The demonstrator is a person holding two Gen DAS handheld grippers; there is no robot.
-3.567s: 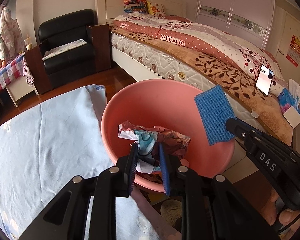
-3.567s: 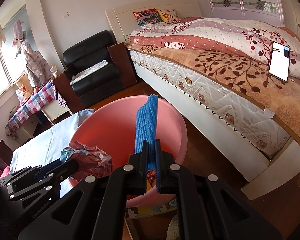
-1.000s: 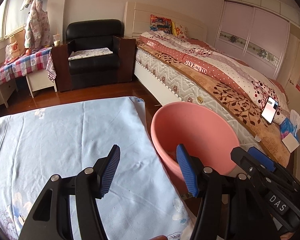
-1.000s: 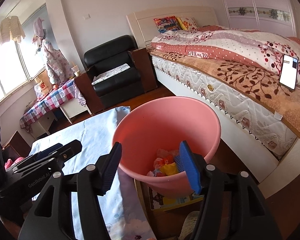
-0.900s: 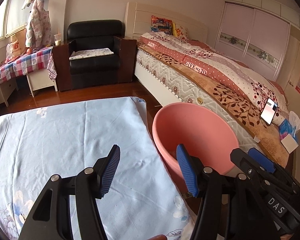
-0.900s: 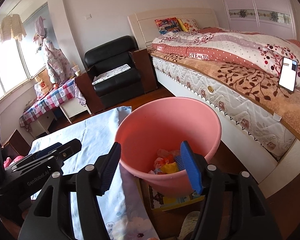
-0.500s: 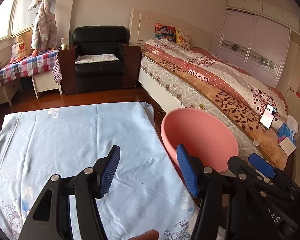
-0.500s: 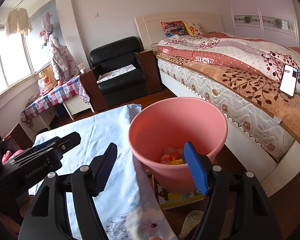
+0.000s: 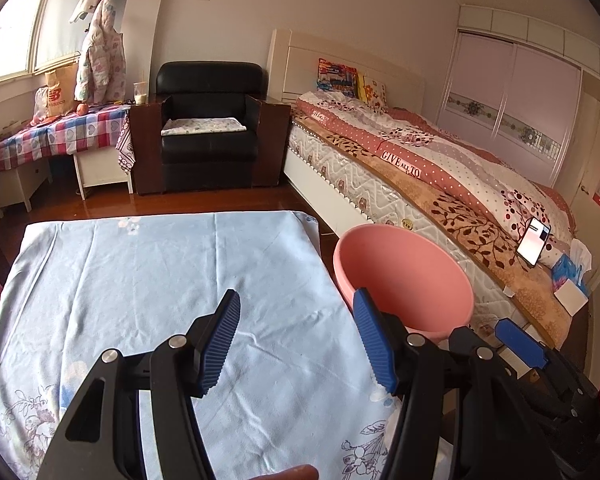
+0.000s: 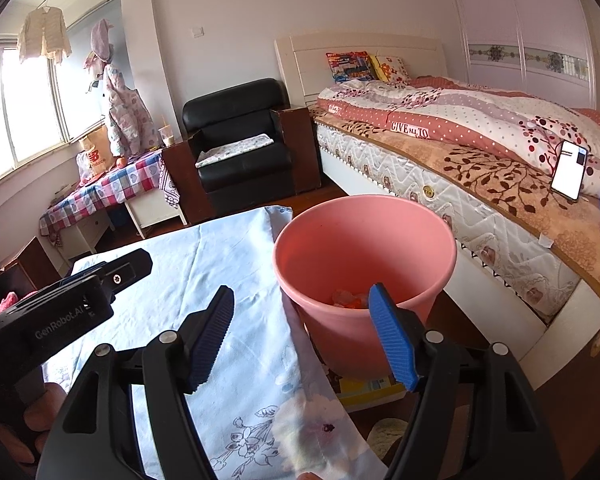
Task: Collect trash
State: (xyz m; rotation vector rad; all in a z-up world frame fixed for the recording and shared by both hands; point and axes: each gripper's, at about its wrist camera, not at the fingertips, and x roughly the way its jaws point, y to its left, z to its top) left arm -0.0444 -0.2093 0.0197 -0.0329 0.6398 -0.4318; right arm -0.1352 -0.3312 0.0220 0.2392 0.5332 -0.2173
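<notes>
Both empty: left gripper (image 9: 296, 336) and right gripper (image 10: 302, 336) gape wide. Pink bucket (image 10: 364, 240) at 12 o'clock; what looks like trash (image 10: 348, 298) inside.

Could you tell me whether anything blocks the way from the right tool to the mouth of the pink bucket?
Nothing visible does. The right tool stands open and empty just short of the pink bucket, whose mouth is uncovered, with trash at the bottom.
</notes>
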